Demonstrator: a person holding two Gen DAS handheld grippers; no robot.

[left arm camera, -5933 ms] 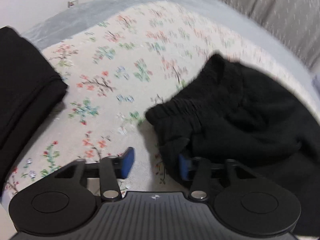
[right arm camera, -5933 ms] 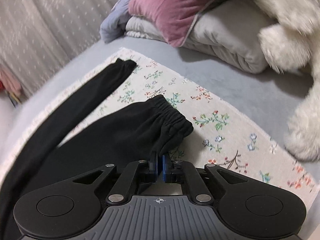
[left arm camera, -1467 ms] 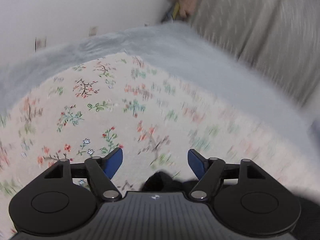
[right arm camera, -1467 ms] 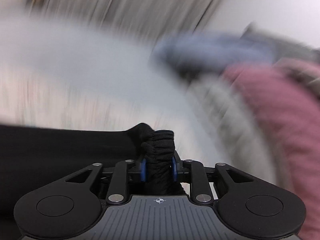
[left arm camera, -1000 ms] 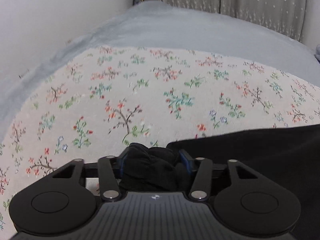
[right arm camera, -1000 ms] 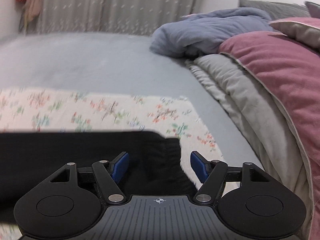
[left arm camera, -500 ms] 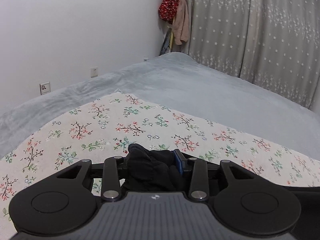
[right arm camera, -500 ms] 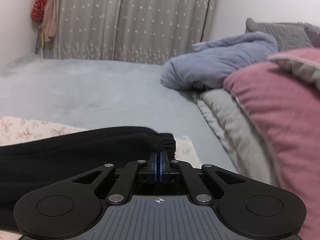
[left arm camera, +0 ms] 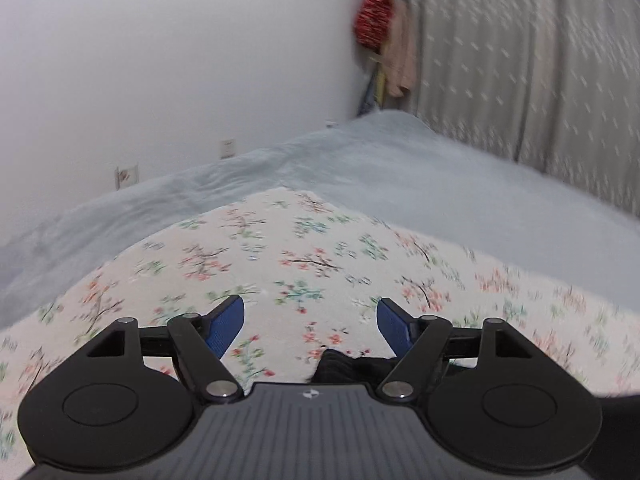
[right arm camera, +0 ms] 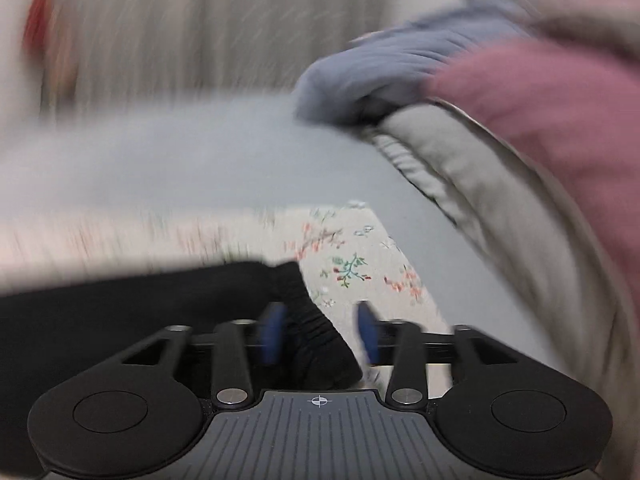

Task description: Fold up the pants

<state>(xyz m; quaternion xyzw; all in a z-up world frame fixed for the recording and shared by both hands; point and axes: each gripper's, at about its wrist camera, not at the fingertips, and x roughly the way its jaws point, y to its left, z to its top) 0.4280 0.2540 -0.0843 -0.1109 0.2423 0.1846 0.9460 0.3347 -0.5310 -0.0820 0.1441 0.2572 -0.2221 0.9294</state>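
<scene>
- The left gripper [left arm camera: 310, 326] is standing wide over the floral cloth [left arm camera: 280, 256], its jaws having just been opening, with a black corner of the pants [left arm camera: 344, 368] lying below and behind the pads, released.
- The right gripper [right arm camera: 320, 334] is partly spread, jaws just opening, the waistband [right arm camera: 308, 328] lying loosely between them.
- Judging the step: both hands should be lifting clear without snagging, leaving the edge flat on the bed [left arm camera: 440, 184].
</scene>
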